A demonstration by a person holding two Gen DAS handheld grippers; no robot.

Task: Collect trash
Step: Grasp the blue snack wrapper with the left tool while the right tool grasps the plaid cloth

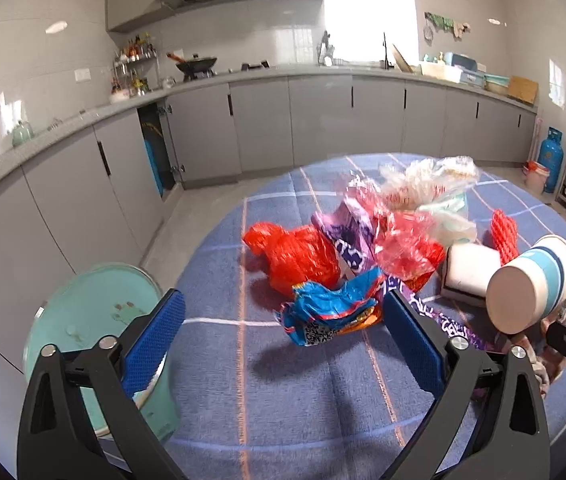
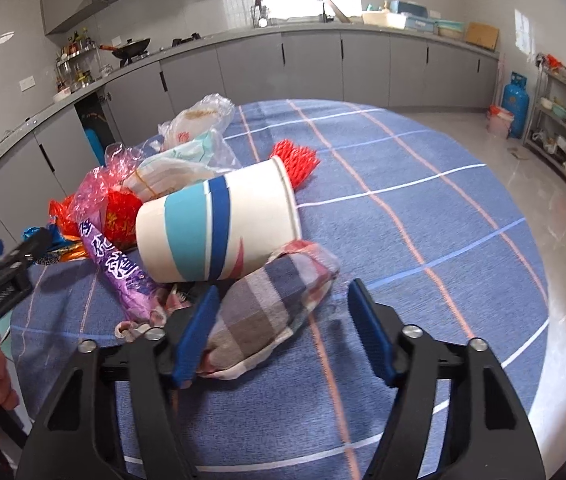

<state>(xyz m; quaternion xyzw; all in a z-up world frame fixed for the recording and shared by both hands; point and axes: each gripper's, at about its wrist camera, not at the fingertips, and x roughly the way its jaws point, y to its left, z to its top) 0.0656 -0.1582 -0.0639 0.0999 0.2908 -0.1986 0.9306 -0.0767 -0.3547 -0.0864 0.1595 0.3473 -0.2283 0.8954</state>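
Trash pile [image 1: 363, 240]: lay heaped on a round table under a blue cloth [image 2: 423, 208] checked in white and orange lines.

- Red plastic bag [image 1: 295, 256], crumpled, thin film, at the pile's left edge in the left wrist view.
- Blue and orange snack wrapper [image 1: 331, 312], glossy foil, crinkled, a QR code on its underside; its lettering was not legible.
- Purple wrapper [image 2: 117, 268], long and flat, white characters printed along it, too blurred to read.
- Clear film bags [image 2: 199, 120], crumpled, one with a red mark, atop the pile.
- Red foam net sleeve [image 2: 297, 162], mesh texture, behind the cup.
- Paper cup [image 2: 223, 224], white with teal and dark blue bands, on its side, resting on a plaid cloth [image 2: 271, 304].
- White block [image 1: 471, 276], rounded, dark-edged; material unclear.
- Teal round stool [image 1: 87, 320], beside the table.

Left gripper [image 1: 283, 336]: blue ribbed pads spread wide, empty, above the cloth near the snack wrapper.
Right gripper [image 2: 283, 332]: spread wide, straddling the plaid cloth, its left pad against the fabric.
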